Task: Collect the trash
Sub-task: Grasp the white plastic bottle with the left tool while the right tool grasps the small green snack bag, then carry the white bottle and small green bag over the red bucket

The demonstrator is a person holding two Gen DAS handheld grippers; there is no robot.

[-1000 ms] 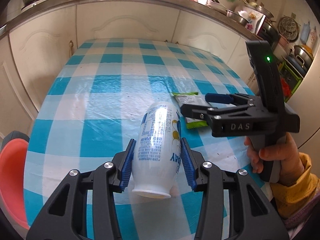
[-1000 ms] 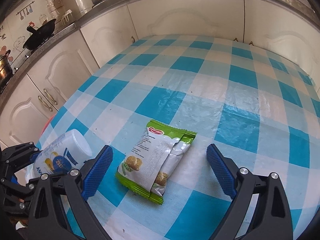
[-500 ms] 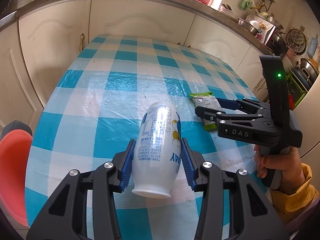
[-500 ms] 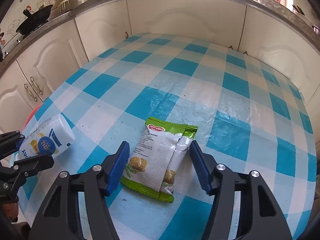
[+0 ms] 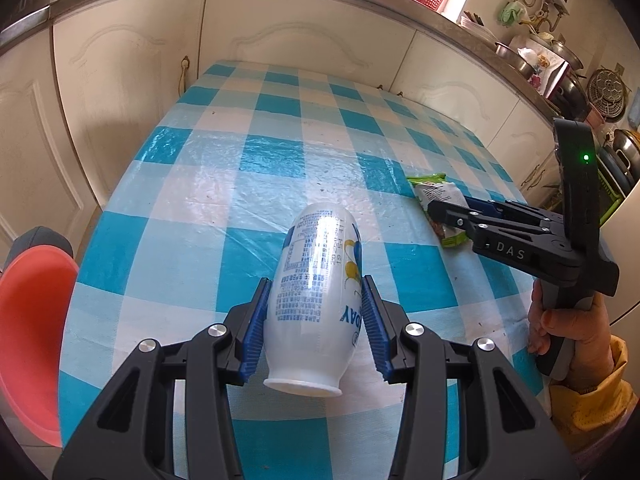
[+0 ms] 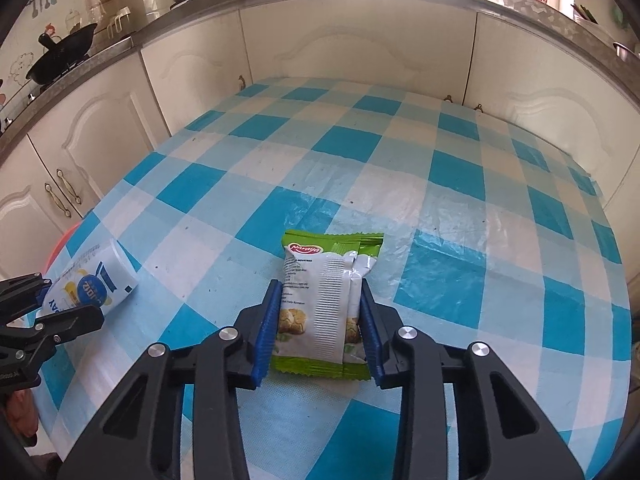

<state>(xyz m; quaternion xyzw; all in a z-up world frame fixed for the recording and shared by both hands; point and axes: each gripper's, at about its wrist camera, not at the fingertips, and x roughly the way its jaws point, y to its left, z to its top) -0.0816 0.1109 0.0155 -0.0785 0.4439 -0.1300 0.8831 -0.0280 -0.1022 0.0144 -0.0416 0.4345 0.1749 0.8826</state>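
Right wrist: hand-held gripper (image 6: 318, 320) tilted down, astride snack packet (image 6: 320, 304).

Both views ride on the handheld grippers and look steeply down along the fingers, close over the checked tablecloth (image 5: 280, 160), toward the cream cabinets (image 6: 360, 40) beyond. The left wrist camera sits nearer the table's left edge, with the right gripper (image 5: 452, 216) entering from its right side. The right wrist camera catches the left gripper (image 6: 48, 300) at its left edge. They share the cloth, bottle (image 5: 316, 280) and snack packet (image 6: 324, 300)
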